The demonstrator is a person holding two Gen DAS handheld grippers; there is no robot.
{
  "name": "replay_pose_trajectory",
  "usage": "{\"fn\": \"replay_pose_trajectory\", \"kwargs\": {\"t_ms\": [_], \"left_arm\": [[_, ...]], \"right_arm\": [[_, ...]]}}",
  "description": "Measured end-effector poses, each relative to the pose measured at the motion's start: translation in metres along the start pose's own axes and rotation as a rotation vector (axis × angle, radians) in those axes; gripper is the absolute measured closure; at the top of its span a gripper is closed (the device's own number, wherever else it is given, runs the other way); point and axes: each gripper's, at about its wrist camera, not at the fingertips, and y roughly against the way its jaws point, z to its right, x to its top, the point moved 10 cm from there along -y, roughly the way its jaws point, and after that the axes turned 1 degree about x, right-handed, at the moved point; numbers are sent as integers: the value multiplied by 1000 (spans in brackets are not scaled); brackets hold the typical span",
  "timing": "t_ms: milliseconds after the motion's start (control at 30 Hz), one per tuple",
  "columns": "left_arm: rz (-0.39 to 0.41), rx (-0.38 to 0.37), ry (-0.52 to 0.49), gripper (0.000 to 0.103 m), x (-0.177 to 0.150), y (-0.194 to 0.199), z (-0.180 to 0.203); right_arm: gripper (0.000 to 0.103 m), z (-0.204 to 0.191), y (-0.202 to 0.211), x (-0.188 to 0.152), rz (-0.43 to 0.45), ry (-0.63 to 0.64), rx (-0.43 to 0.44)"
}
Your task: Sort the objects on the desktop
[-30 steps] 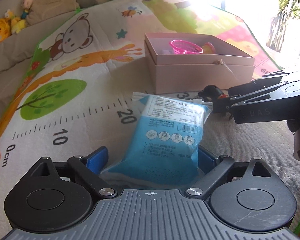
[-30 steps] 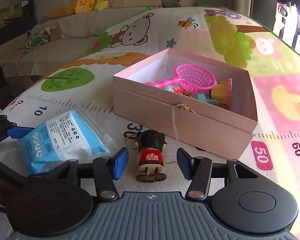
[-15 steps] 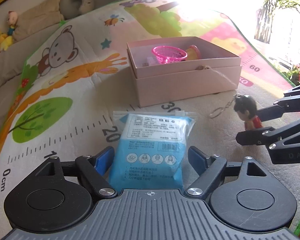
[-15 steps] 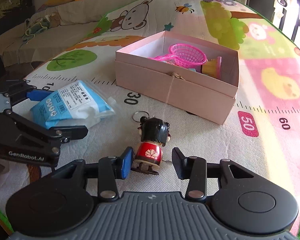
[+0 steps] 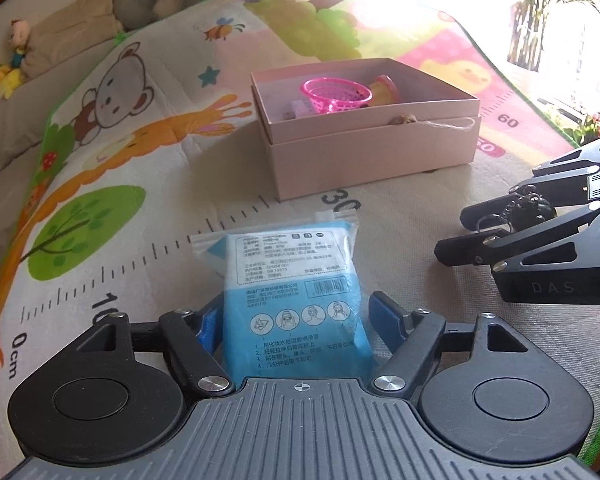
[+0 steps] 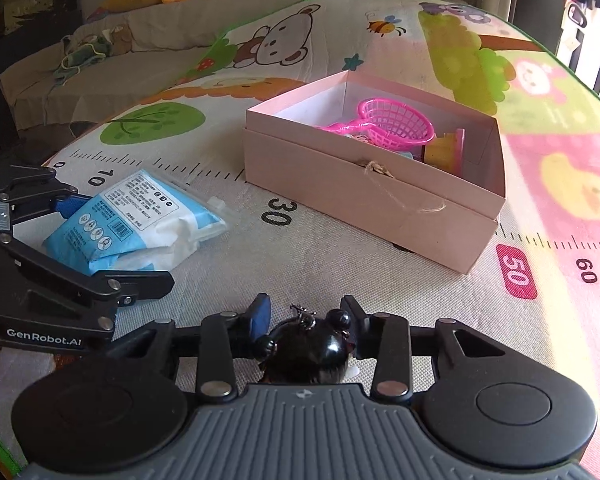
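**A:** What lies in front of you, biggest thing first?

**B:** A play mat printed with animals and a ruler strip covers the whole surface. On it, ahead of both hands, sits an open pink box. A pink net and a few small toys already lie inside.

**A:** And your left side?

**B:** A blue pack lies flat on the mat, well short of the box. Your left gripper straddles its near end. The blue pads stand close on either side, but I cannot tell whether they press the pack.

**A:** And the right?

**B:** Your right gripper has its fingers drawn in around a small doll with shiny black hair and a key ring on top. The pads sit against the head, so you seem to be pinching it. Whether the doll is off the mat I cannot tell.

**A:** How do you do this step well?

**B:** I judge the step to be carrying both things to the box. Squeeze the left fingers until the soft pack bulges a little, since the film may slip. Lift the doll straight up; a round head can twist out. Clear the near wall of the box, where a twine loop hangs, before you let go. Bring one hand in at a time so the grippers do not collide.
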Motion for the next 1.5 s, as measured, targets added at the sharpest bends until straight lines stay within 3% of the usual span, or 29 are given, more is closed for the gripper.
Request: {"fn": "replay_pose_trajectory", "kwargs": {"t_ms": [133, 167, 200, 433, 600, 733, 833, 1067, 1167, 1267, 1367, 1500], "left_arm": [[1, -18, 6, 28, 6, -7, 3], [2, -20, 9, 38, 7, -7, 4], [1, -29, 12, 41, 7, -6, 4], [30, -29, -24, 43, 2, 22, 10], [83, -38, -63, 43, 24, 44, 19], [105, -56, -70, 43, 45, 48, 25], [133, -54, -75, 43, 71, 45, 24], [212, -90, -13, 43, 181, 5, 19], [194, -140, 7, 37, 213, -33, 32], [172, -104, 39, 27, 220, -59, 24], [161, -104, 90, 12, 201, -60, 4], [168, -31, 105, 9, 168, -47, -18]], "right_arm": [[72, 2, 6, -5, -3, -2, -8], [72, 3, 8, -7, -5, -8, -9], [72, 5, 10, -8, -6, -13, -11], [72, 13, 39, -15, -6, -25, 2], [72, 20, 75, -4, 62, -45, 29], [72, 34, 112, 25, 182, -54, 17], [72, 48, 137, 52, 278, -48, -14], [81, 97, 160, 107, 418, -79, -110], [85, 117, 144, 124, 417, -135, -98], [86, 130, 119, 134, 385, -174, -69], [86, 146, 96, 125, 322, -194, -76], [86, 150, 75, 83, 224, -217, -31]]}}
